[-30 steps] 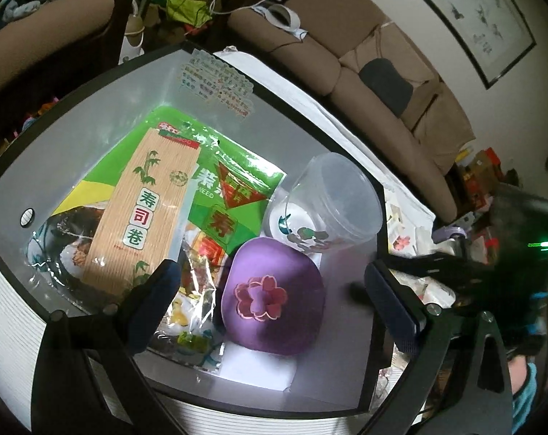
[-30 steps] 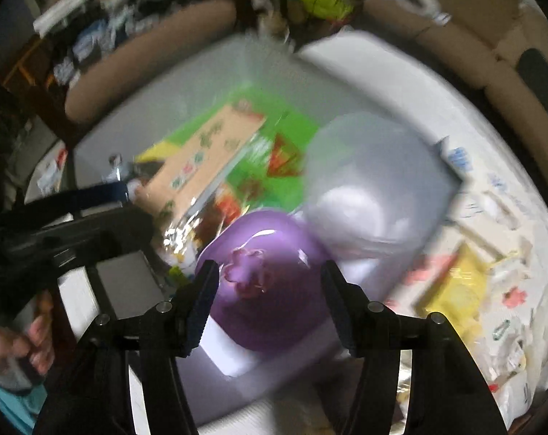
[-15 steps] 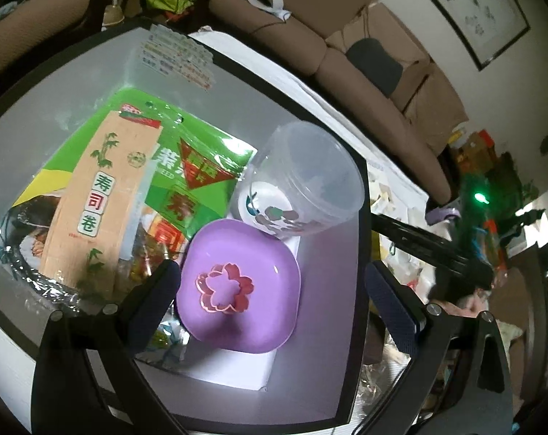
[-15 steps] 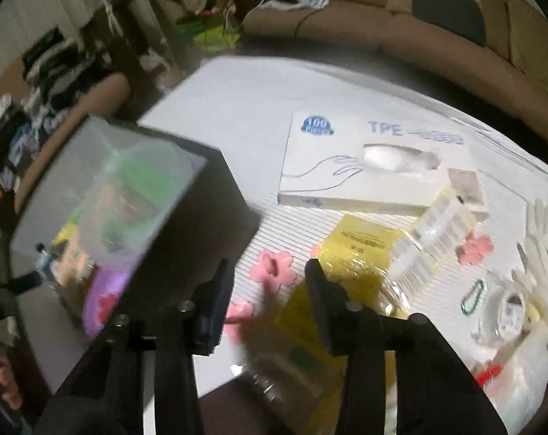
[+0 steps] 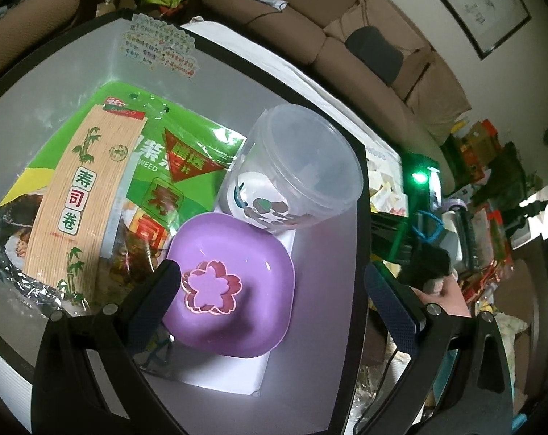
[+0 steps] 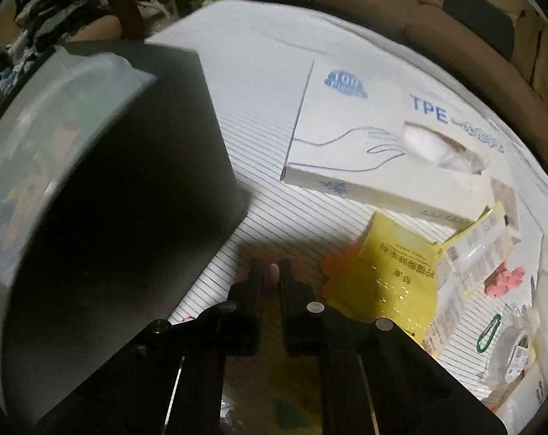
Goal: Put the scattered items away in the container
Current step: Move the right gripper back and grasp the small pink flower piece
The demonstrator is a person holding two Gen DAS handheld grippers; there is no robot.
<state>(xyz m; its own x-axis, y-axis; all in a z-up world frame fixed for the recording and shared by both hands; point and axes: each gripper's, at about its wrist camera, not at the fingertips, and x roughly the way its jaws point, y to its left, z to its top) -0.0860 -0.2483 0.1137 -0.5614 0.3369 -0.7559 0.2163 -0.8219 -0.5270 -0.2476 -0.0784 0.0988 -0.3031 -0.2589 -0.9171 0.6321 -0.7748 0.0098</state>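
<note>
The grey container (image 5: 350, 290) holds a green sushi seaweed pack with a bamboo mat (image 5: 89, 195), a clear plastic tub (image 5: 295, 170) and a purple plate (image 5: 252, 290) with a pink flower cutter (image 5: 210, 286) on it. My left gripper (image 5: 274, 297) is open and empty above the plate. My right gripper (image 6: 270, 275) is beside the container's dark wall (image 6: 129, 199), low over the striped table, its fingers nearly together on a small pink piece (image 6: 273, 272).
On the table right of the container lie a white TPE glove box (image 6: 382, 134), a yellow packet (image 6: 390, 275), another pink flower cutter (image 6: 506, 279), a green clip (image 6: 488, 331) and a tape roll (image 6: 517, 340). A brown sofa runs behind.
My right gripper left the container, swung right to the table and closed from open to nearly shut on a pink piece. The left gripper stayed open over the plate, shifting slightly.
</note>
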